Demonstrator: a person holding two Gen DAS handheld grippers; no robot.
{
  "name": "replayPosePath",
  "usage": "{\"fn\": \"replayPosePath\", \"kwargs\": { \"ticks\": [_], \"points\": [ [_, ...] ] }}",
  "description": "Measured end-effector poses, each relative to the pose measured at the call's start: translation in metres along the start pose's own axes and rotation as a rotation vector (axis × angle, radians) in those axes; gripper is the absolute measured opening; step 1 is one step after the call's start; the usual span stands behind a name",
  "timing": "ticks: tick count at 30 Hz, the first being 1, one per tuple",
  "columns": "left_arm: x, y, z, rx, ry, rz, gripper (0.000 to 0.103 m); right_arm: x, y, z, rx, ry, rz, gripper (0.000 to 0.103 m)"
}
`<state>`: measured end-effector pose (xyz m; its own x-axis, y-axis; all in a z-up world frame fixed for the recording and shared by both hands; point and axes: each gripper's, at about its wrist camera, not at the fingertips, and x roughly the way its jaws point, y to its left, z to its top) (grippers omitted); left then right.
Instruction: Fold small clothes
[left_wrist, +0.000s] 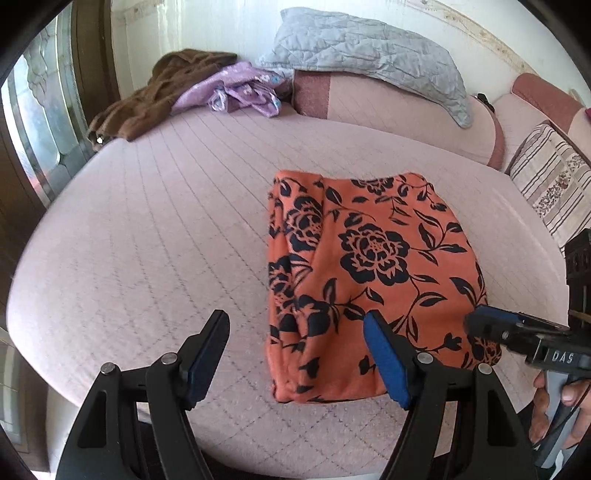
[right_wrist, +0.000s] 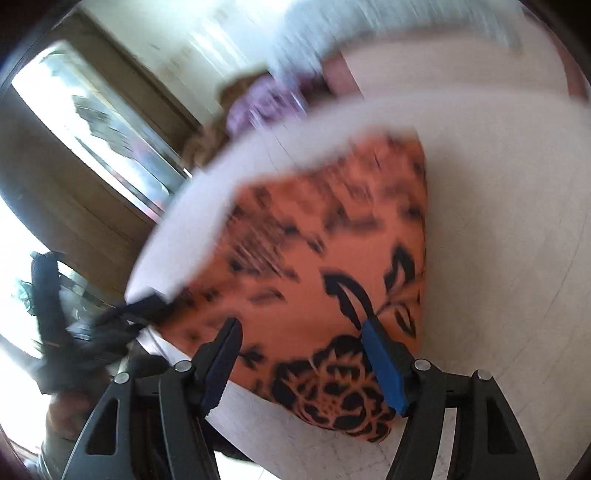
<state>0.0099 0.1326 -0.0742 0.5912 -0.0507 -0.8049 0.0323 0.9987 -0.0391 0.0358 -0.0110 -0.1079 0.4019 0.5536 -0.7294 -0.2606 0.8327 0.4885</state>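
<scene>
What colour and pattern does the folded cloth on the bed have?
Orange with black flowers and leaves; the folded cloth shows best in the left wrist view.

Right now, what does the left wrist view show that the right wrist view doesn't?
Only the left wrist view shows, sharply, the brown garment, the grey quilted pillow and the striped cushion at the back of the pink mattress.

Only the right wrist view, which is motion-blurred, shows the garment's near corner up close between the open right gripper.

Both show the folded orange floral garment, the purple cloth and the open left gripper.
</scene>
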Motion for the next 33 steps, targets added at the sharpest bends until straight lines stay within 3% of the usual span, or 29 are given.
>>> {"fn": "replayPosePath", "kwargs": {
  "ticks": [5,22,27,32,33],
  "points": [
    [-0.013,0.001,0.004,0.014,-0.026,0.033,0.076,-0.012,0.006,0.003,0.005,-0.039,0.013,0.071],
    [-0.016,-0.008,0.005,0.047,-0.026,0.059,0.076,-0.009,-0.004,-0.003,0.023,-0.027,0.049,0.071],
    [-0.002,0.023,0.004,-0.133,0.027,-0.164,0.076,-0.019,-0.006,0.001,0.039,-0.038,0.078,0.071],
    [0.026,0.043,0.003,-0.242,0.07,-0.306,0.076,-0.04,-0.037,0.018,0.131,-0.096,0.083,0.071],
    [0.036,0.042,0.0,-0.244,0.095,-0.308,0.072,-0.039,-0.047,0.022,0.156,-0.094,0.066,0.072]
  ]
}}
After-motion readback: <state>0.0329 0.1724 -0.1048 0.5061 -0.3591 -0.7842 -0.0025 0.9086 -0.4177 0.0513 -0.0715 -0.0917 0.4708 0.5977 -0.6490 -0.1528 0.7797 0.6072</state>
